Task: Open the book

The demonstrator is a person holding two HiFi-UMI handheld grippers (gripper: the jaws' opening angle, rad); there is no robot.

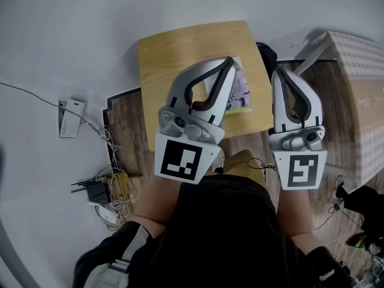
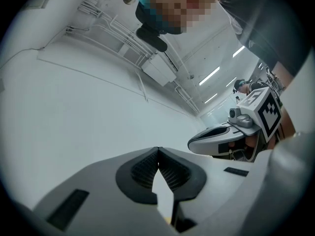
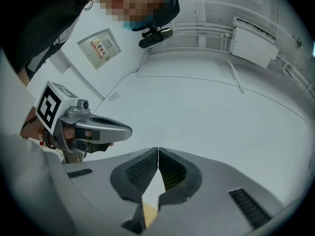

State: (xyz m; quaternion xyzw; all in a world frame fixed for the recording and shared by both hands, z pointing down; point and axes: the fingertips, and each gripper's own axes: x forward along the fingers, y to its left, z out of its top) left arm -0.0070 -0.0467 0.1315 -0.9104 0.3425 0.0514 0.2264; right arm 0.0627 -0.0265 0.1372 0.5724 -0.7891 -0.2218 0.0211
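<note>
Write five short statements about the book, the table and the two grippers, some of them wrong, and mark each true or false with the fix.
1. The left gripper has its jaws together with nothing between them. True.
2. The right gripper is clamped on the book. False: its jaws are together on nothing, and it is not touching the book.
3. The book lies on the wooden table. True.
4. In the head view the right gripper covers part of the book. False: the left gripper covers it; the right one shows further right, off the book.
5. In the head view, cables lie on the floor to the left of the table. True.
</note>
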